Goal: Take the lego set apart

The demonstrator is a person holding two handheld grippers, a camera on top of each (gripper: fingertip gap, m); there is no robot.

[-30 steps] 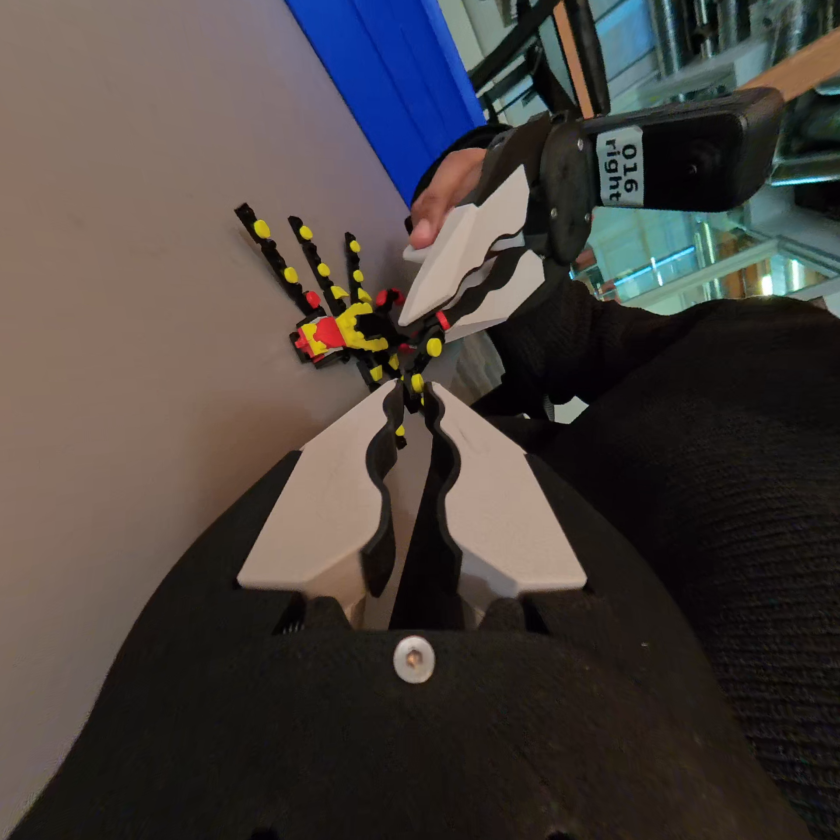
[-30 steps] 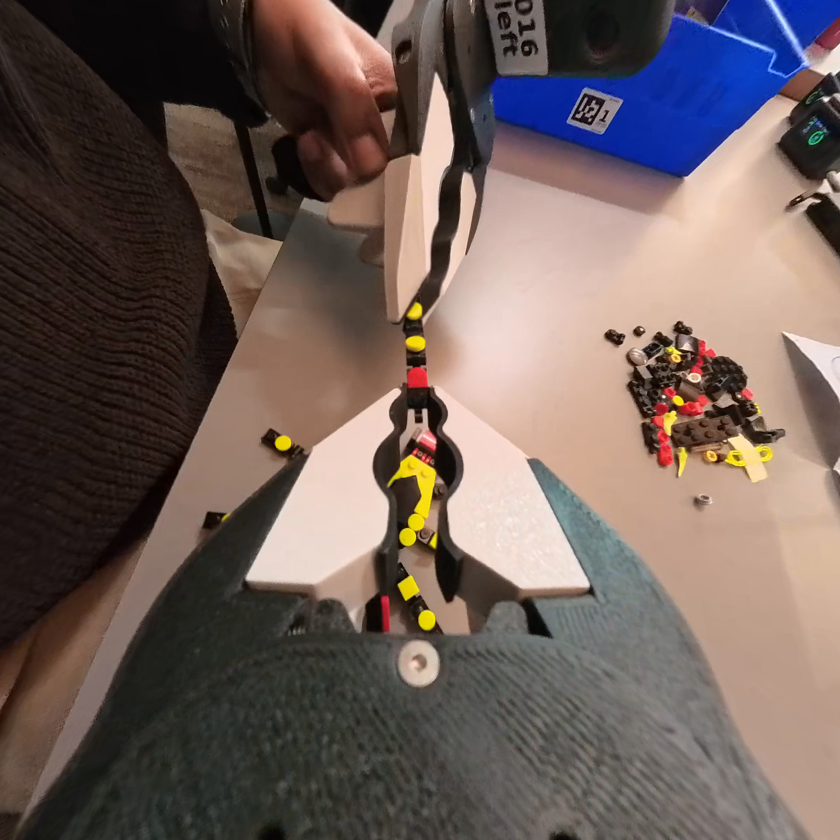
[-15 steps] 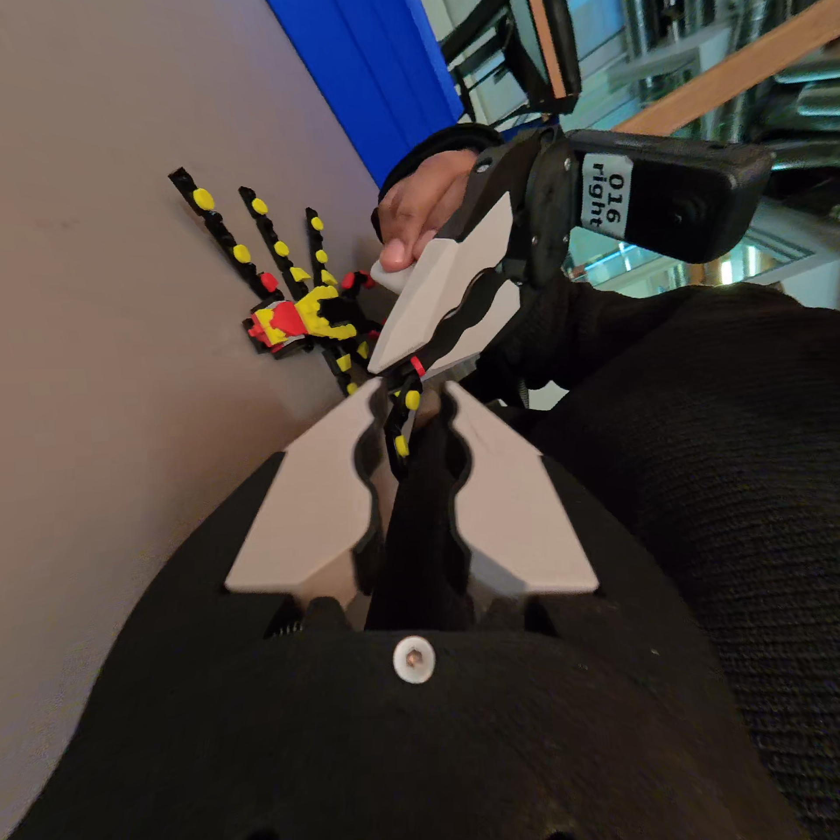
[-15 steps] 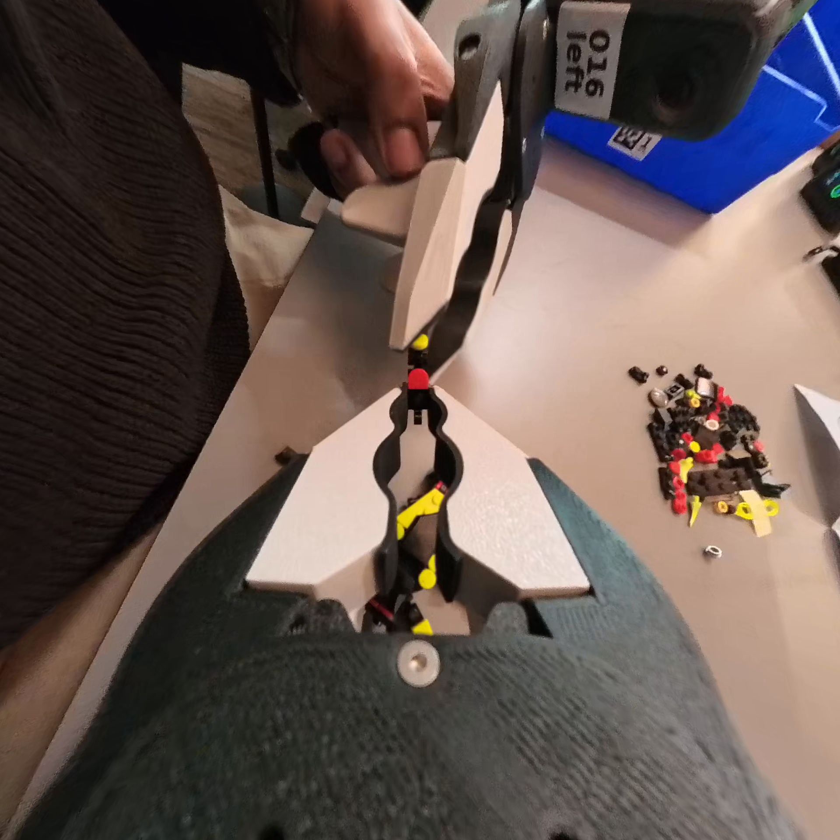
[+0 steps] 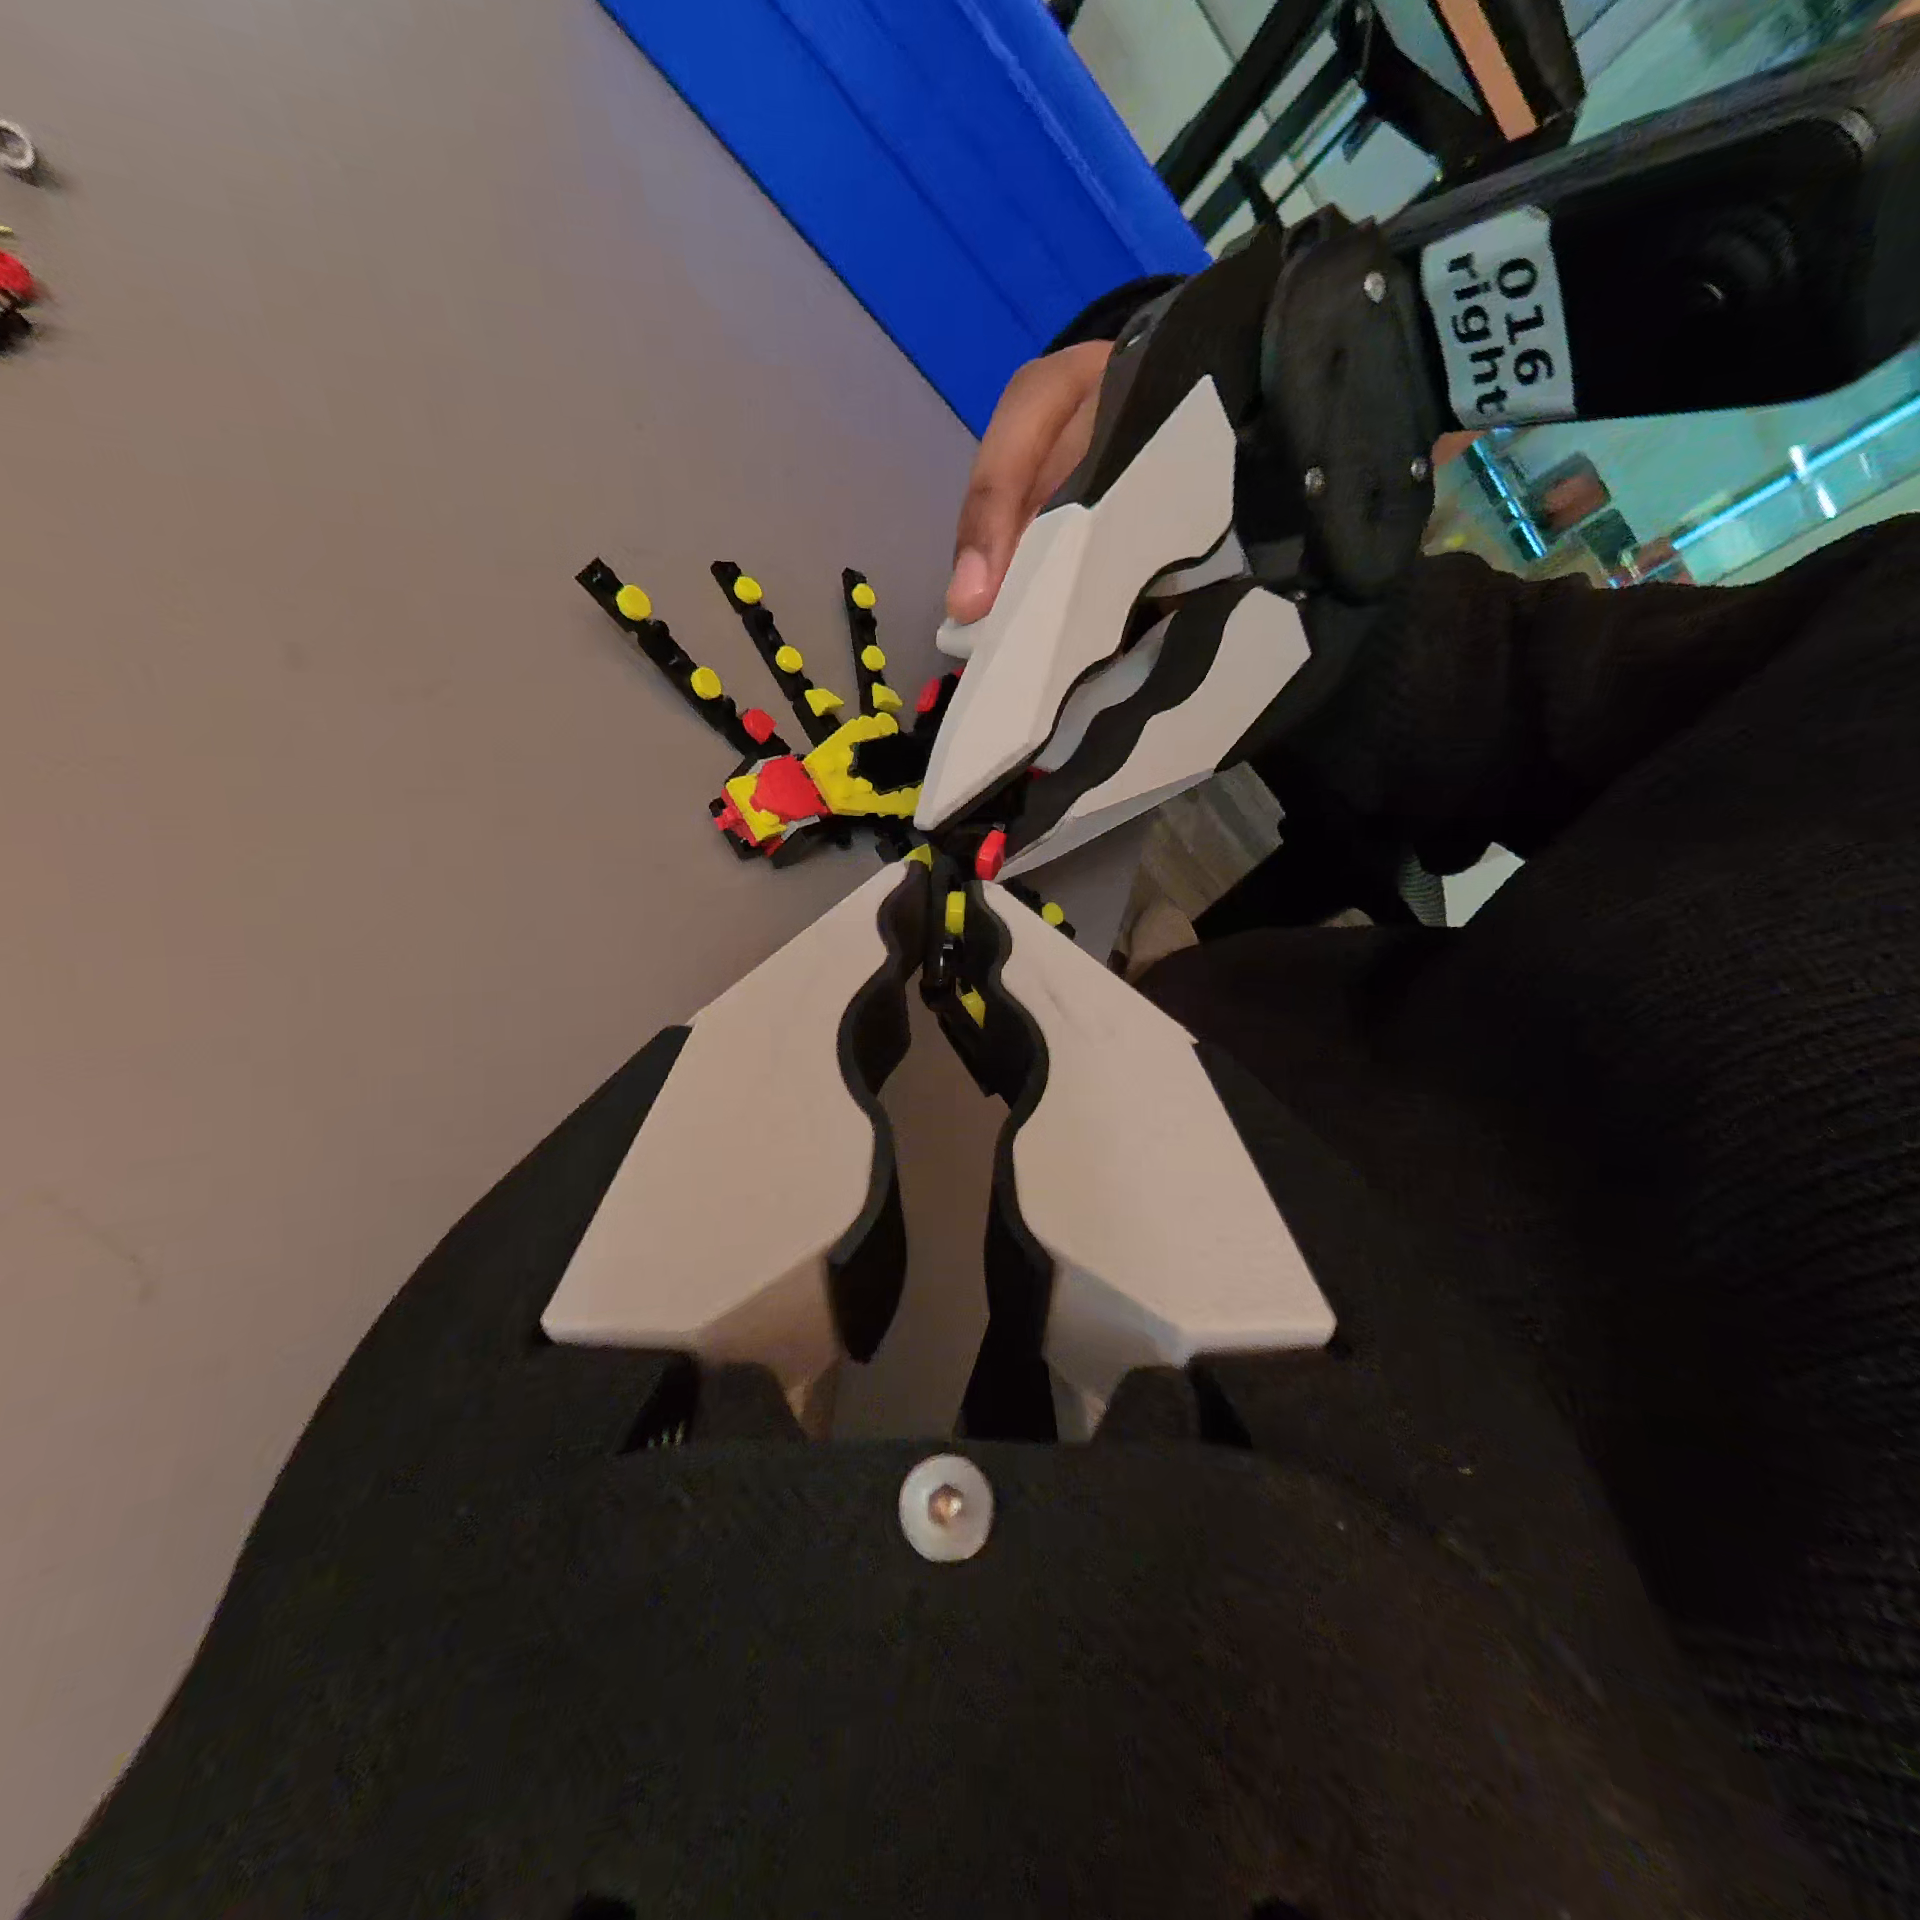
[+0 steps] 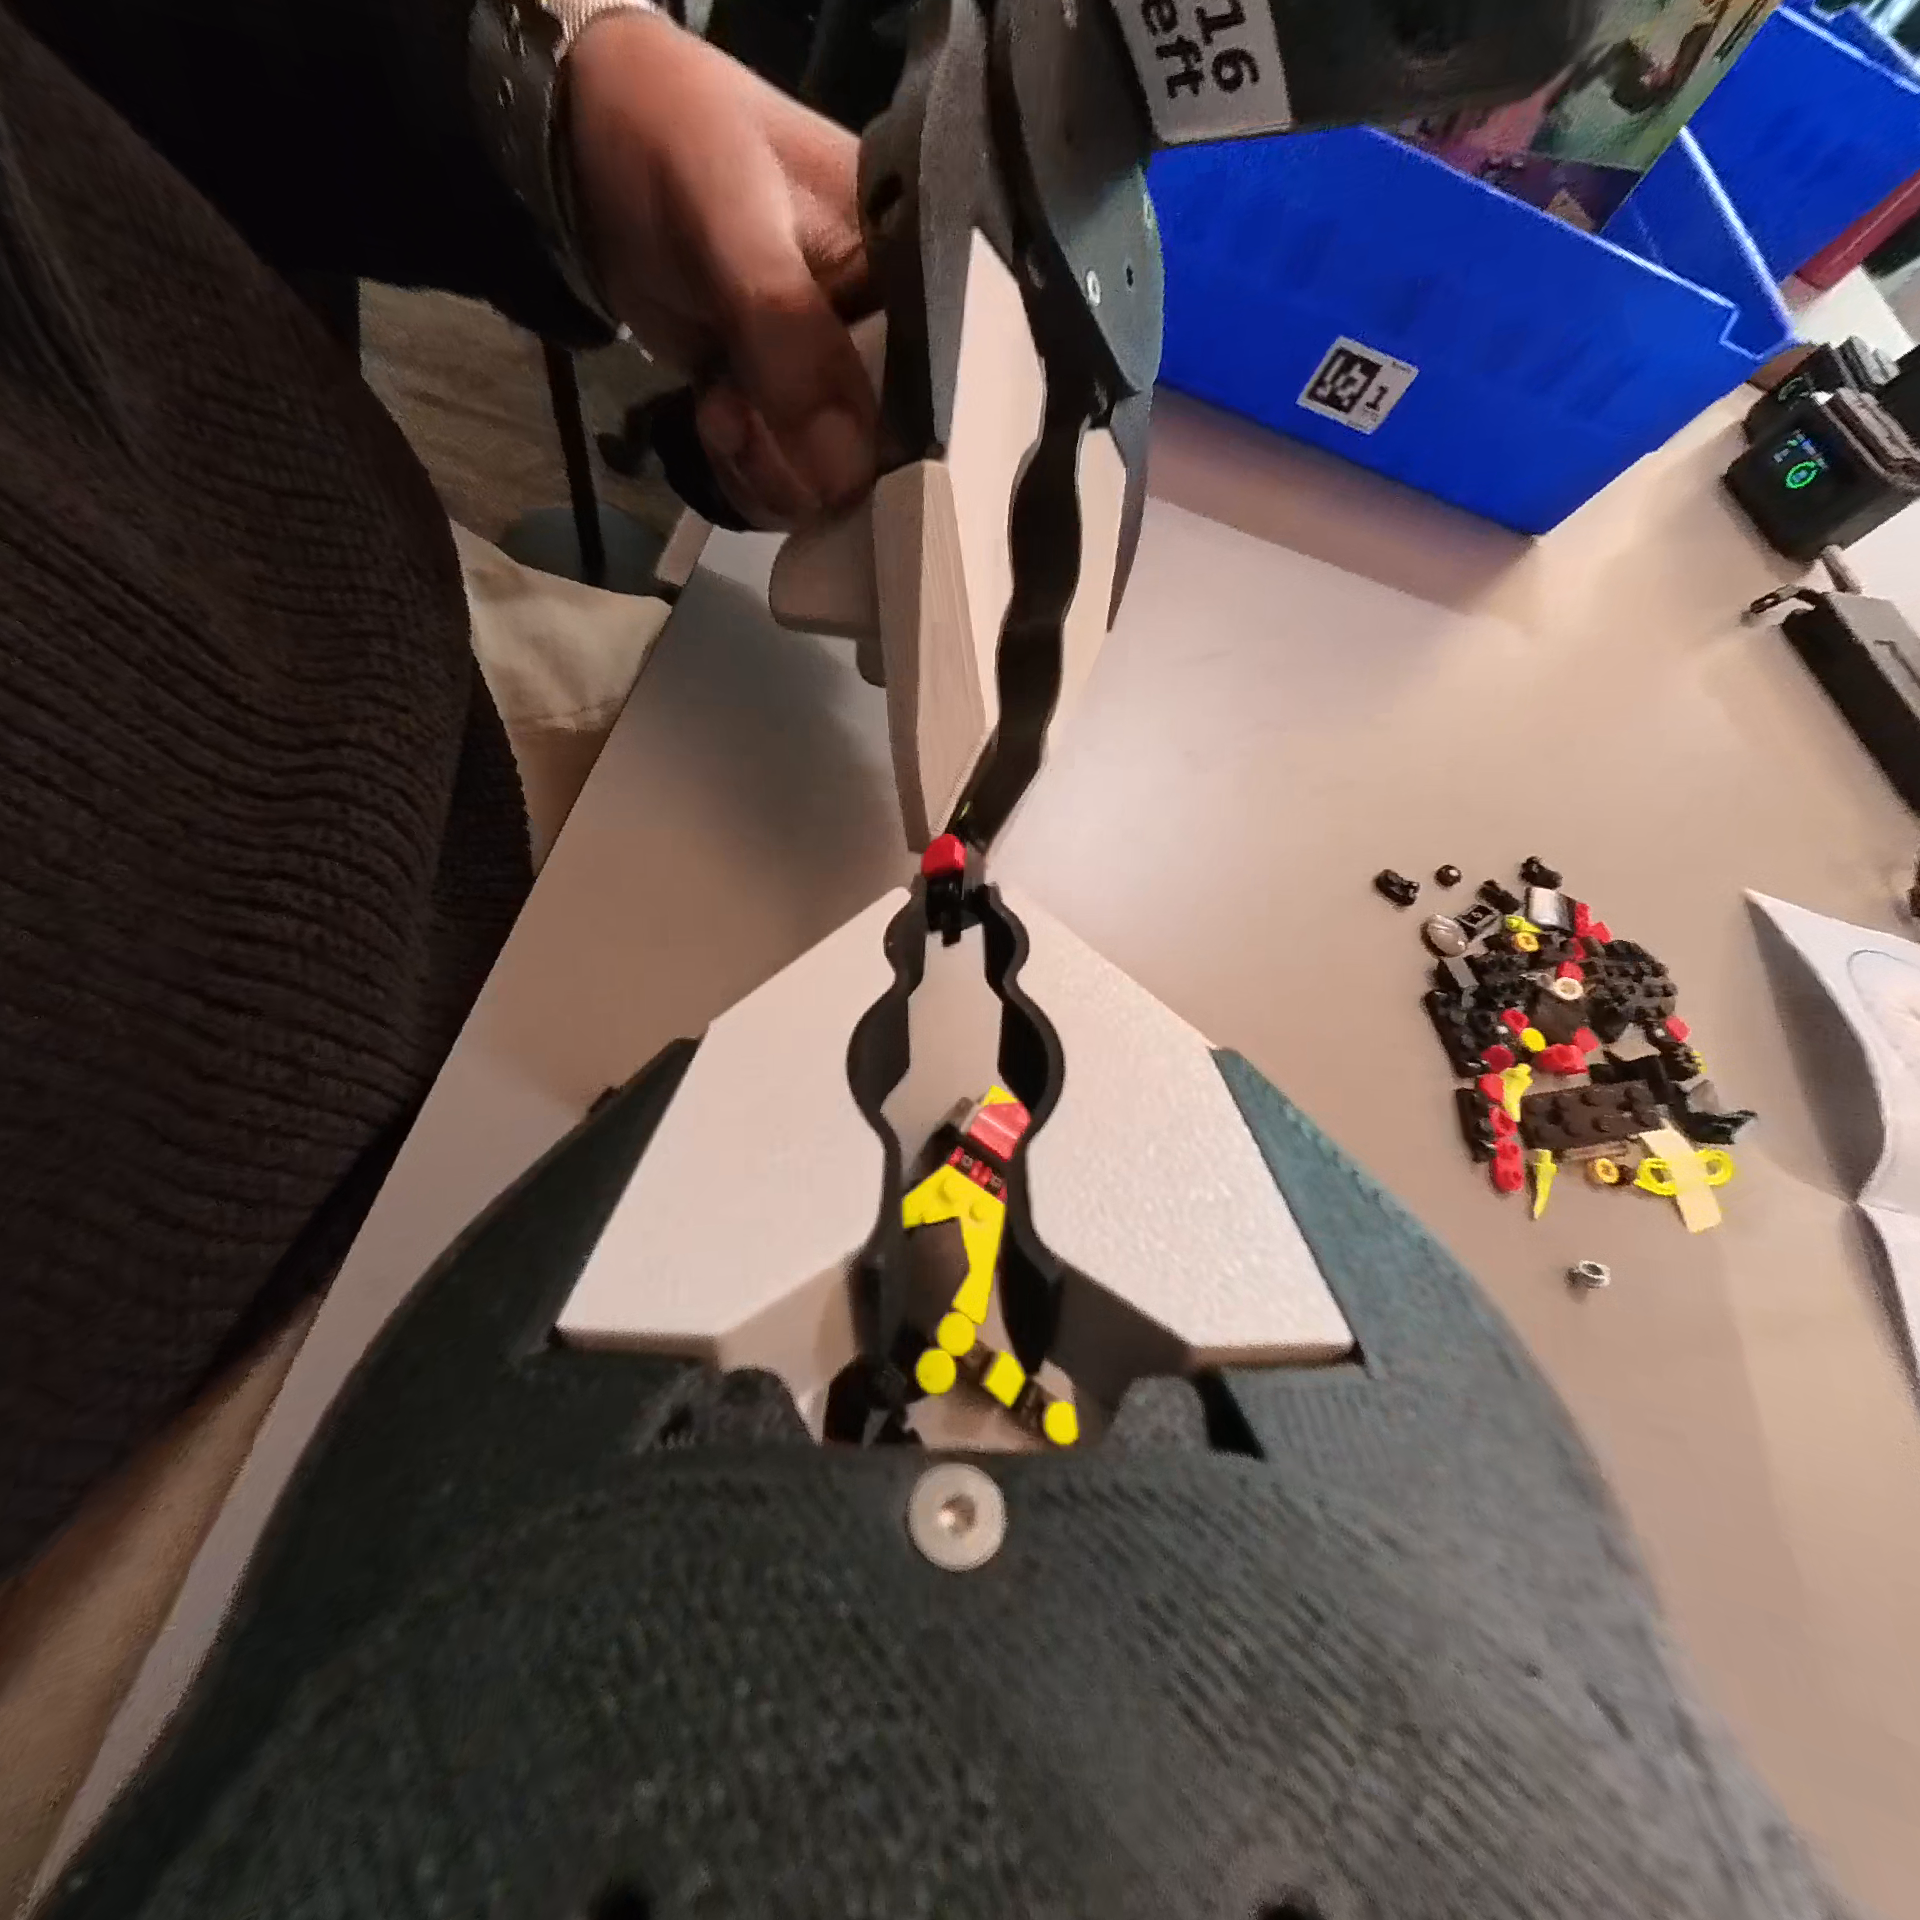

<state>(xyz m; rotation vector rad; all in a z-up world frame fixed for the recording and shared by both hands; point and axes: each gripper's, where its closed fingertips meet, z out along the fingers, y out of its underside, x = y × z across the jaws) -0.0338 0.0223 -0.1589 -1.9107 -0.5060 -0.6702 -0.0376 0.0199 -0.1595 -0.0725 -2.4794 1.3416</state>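
Lego set [image 5: 821, 790]: a black, yellow and red spider-like model lying on the counter [image 5: 312, 727], near the counter's edge beside the person; three black legs with yellow studs fan out to the far left in the left wrist view.
Gripped leg [image 5: 951, 935]: a thin black strip with yellow studs and a red stud [image 6: 943, 858] at the joint, stretched between the two tools.
Left gripper [image 5: 951, 899]: jaws narrow, the tips closed on the outer part of that leg; in the right wrist view it [image 6: 971, 831] comes down from above, a hand [image 6: 748, 312] on its grip.
Right gripper [image 6: 951, 904]: jaws narrow at the tips, pinching the leg just below the red stud; the model's yellow and red body [image 6: 966, 1205] shows through the gap behind the tips.
Loose pieces [image 6: 1558, 1049]: a small pile of black, red and yellow parts on the counter, well to the right of both tools.
Blue bin [image 6: 1455, 312]: at the far side of the counter, right of the left gripper.
Person's dark sleeve [image 6: 208, 727]: along the left edge of the right wrist view.
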